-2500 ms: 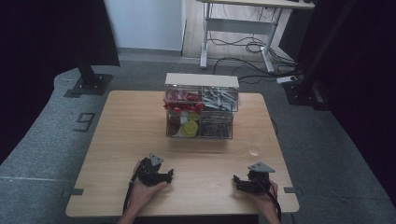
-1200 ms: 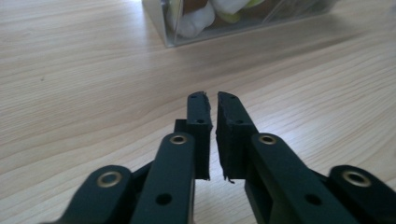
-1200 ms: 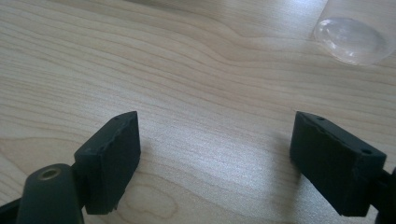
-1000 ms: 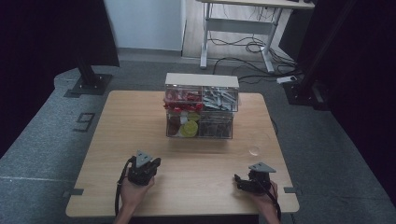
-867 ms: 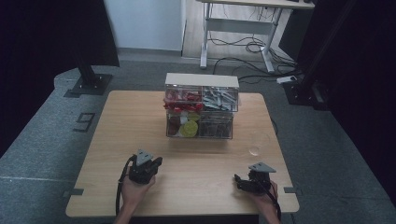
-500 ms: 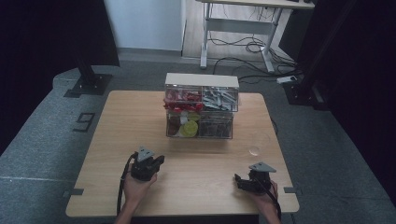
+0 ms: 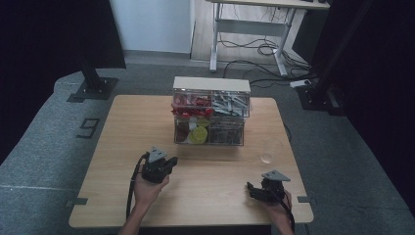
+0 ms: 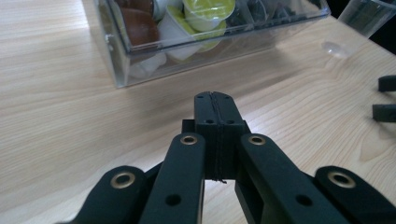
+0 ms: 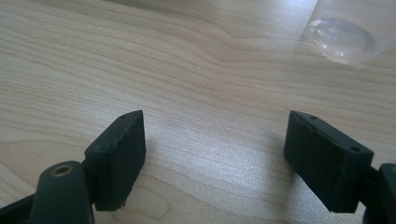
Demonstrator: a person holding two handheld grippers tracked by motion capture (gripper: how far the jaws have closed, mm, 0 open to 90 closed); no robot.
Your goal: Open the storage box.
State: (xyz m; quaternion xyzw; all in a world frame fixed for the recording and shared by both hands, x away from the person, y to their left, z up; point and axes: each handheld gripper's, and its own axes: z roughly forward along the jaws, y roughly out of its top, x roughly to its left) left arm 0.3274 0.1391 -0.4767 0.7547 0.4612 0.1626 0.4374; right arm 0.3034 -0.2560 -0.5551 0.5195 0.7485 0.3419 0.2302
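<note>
A clear drawer box (image 7: 210, 113) with a white top stands at the middle of the wooden table (image 7: 122, 127). Its drawers hold red pieces, grey pieces and coffee capsules. In the left gripper view the lower drawer (image 8: 187, 28) shows yellow-green and brown capsules (image 8: 208, 9). My left gripper (image 7: 172, 160) hovers in front of the box, angled toward it. Its jaws are shut (image 8: 215, 100) with nothing between them. My right gripper (image 7: 249, 188) rests near the front right edge, pointing left, open (image 9: 215, 122) over bare wood.
A clear plastic cup (image 7: 266, 149) stands right of the box, ahead of the right gripper (image 9: 343, 32) (image 8: 334, 46). The right gripper's open jaw tips (image 8: 386, 98) appear at the left gripper view's right edge. Behind the table are a desk frame (image 7: 249, 29) and floor cables.
The left gripper has lifted slightly and shifted right and forward toward the drawer box. Its jaws stay shut. The right gripper has not moved.
</note>
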